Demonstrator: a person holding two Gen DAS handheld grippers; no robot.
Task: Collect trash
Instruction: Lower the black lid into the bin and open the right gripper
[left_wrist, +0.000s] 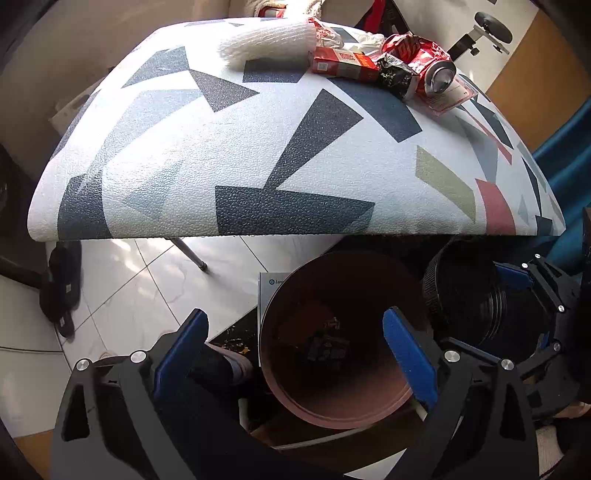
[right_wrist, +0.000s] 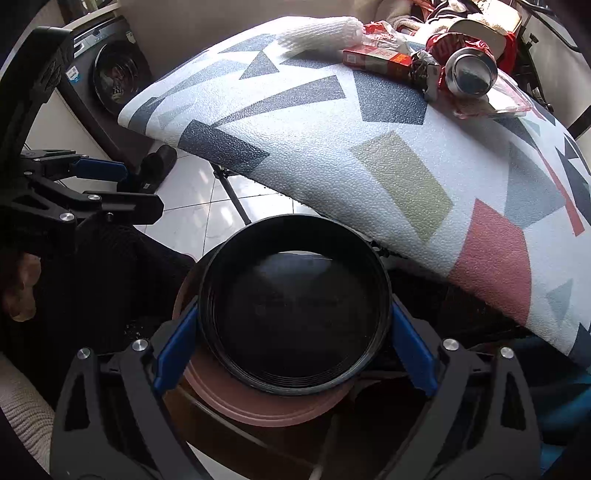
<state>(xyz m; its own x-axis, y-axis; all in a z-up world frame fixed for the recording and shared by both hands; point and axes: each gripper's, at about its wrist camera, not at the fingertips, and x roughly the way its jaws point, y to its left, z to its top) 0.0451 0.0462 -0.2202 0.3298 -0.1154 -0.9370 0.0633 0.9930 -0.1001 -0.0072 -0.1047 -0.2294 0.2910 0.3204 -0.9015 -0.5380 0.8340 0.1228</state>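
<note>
Trash, left wrist view: crushed red aluminium drink can (left_wrist: 421, 61), crumpled black foil wrapper (left_wrist: 394, 75), red-and-white cardboard carton (left_wrist: 341, 63) and white foam netting sleeve (left_wrist: 267, 40) lie clustered at the far edge of the white table patterned with grey, olive and red shapes (left_wrist: 258, 147).
Bin, left wrist view: round reddish-brown plastic bin (left_wrist: 332, 402) stands on the floor below the near table edge; dark scraps lie at its bottom.
Left gripper (left_wrist: 295, 354): blue-padded jaws spread wide above the bin mouth, grasping nothing.
Lid, left wrist view: round black ribbed lid (left_wrist: 465, 295) sits just right of the bin, held by the right gripper (left_wrist: 532, 299).
Lid, right wrist view: black lid (right_wrist: 295, 314) hangs over the bin (right_wrist: 258, 406).
Right gripper (right_wrist: 293, 347): blue pads (right_wrist: 177, 347) pressed against opposite sides of the lid rim, clenched on it.
Trash, right wrist view: can (right_wrist: 465, 62), wrapper (right_wrist: 424, 74), carton (right_wrist: 376, 59) and foam sleeve (right_wrist: 317, 33) at the far table (right_wrist: 369, 155) edge; clear plastic packet (right_wrist: 502, 103) under the can.
Left gripper, right wrist view: seen at left (right_wrist: 96, 177), jaws apart.
</note>
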